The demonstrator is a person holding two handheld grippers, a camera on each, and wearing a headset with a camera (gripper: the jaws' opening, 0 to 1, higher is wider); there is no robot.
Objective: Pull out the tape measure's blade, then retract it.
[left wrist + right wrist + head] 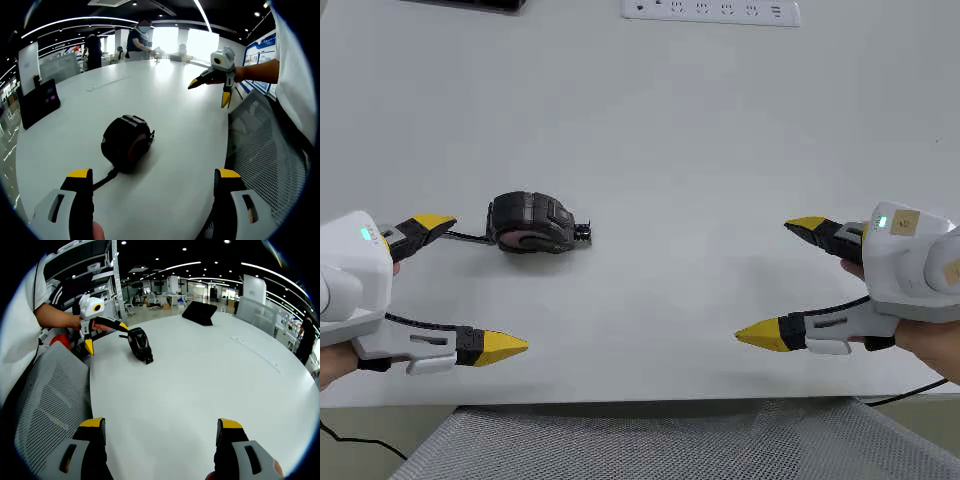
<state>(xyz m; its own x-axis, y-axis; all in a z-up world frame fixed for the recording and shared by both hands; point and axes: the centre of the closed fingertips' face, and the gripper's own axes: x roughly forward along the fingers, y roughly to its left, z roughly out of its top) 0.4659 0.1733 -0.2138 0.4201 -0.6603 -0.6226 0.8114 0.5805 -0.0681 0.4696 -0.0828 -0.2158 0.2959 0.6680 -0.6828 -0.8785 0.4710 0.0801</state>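
In the head view, the tape measure (532, 223) lies on the white desk (660, 120). The left gripper (485, 283) is just beside it, fingers spread wide and empty. The right gripper (763, 281) is well apart from the tape measure, fingers likewise spread and empty.

In the left gripper view, the tape measure (126, 142) sits just ahead of the parted fingers (80, 182).

In the right gripper view, it (139, 343) lies far ahead.

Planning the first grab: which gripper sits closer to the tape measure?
The left gripper: one jaw tip lies just beside the tape measure; the right gripper is well away.
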